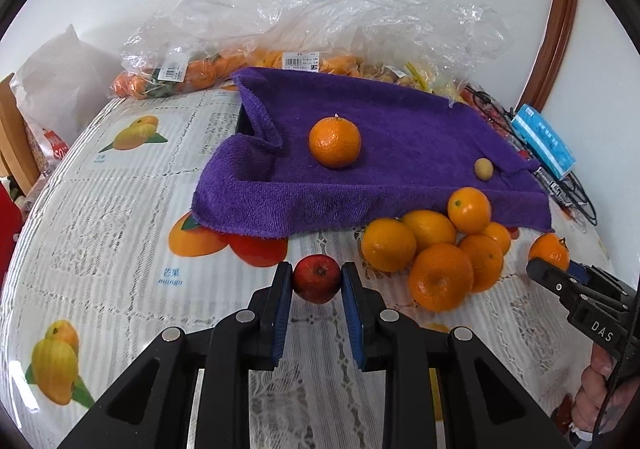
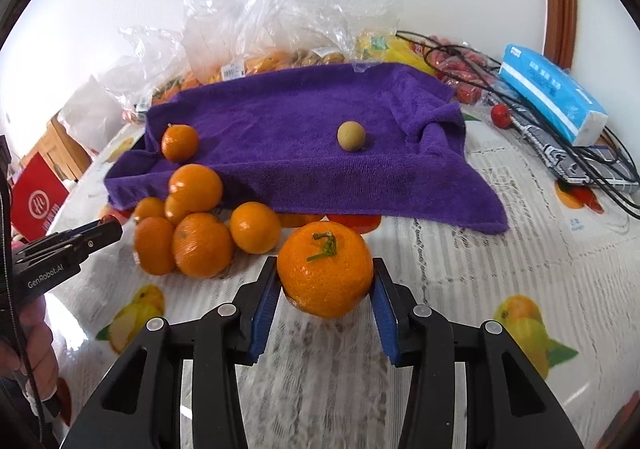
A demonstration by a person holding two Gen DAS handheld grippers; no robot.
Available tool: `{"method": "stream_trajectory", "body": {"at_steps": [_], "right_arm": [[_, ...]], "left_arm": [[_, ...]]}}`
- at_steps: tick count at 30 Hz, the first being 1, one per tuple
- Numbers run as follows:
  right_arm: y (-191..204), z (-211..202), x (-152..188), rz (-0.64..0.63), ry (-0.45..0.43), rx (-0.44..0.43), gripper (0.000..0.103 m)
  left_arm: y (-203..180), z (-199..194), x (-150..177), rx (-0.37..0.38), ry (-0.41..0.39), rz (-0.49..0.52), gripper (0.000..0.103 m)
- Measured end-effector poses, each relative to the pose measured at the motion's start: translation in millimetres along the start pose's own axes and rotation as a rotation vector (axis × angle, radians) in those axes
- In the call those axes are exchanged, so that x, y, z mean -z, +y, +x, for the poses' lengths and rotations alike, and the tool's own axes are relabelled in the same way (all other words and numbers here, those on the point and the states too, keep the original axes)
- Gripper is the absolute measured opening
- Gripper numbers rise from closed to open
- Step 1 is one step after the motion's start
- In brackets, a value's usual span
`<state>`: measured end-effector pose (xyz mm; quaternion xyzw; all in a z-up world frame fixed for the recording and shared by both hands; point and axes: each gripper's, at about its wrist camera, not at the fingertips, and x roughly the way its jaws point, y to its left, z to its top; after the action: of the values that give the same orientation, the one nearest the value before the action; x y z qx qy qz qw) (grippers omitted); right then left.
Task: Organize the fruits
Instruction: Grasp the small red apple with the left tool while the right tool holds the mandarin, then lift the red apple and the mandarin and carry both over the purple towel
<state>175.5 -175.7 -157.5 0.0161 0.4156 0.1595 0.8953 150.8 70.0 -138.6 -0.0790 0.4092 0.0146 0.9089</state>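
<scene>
My left gripper [image 1: 317, 281] is shut on a small red apple [image 1: 317, 277] just above the tablecloth, in front of the purple towel [image 1: 400, 177]. My right gripper [image 2: 325, 285] is shut on a large orange with a green stem [image 2: 326, 273]; it also shows in the left wrist view [image 1: 549, 251]. On the towel [image 2: 288, 137] lie one orange [image 1: 335, 142] [image 2: 180, 143] and a small tan round fruit [image 1: 483, 169] [image 2: 351, 135]. A pile of several oranges [image 1: 436, 249] [image 2: 200, 221] sits at the towel's front edge.
Clear plastic bags of oranges and other fruit [image 1: 256, 61] [image 2: 264, 61] stand behind the towel. A blue tissue pack [image 2: 552, 101], black cables [image 2: 580, 165] and a small red fruit [image 2: 501, 115] lie at the right. A red box [image 2: 38, 205] is beyond the left table edge.
</scene>
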Motion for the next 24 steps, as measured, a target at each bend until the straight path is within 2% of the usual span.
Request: {"method": "stream_trajectory", "body": {"at_steps": [6,12,19,24], "right_arm": [[5.5,-25.2,-6.5,-0.010,-0.037,-0.001,0.044],[14.6,-48.2,-37.0,-0.022,-0.125,0.018,0.044],[27.4,-47.0,-77.2,-0.057,-0.181,0.015,0.044],[32.2,-32.2,-94.6,-0.068,-0.191,0.013,0.044]], "left_arm": [[-1.2,-25.6,-9.6,0.026,-0.036,-0.002,0.024],[-6.5,-42.3,-30.4,0.014,-0.094,0.013,0.024],[-6.5,-36.3,-58.0,-0.033,-0.149,0.019,0.024],[-5.9,-16.3,-77.8,-0.029,-0.144,-0.003,0.024]]}}
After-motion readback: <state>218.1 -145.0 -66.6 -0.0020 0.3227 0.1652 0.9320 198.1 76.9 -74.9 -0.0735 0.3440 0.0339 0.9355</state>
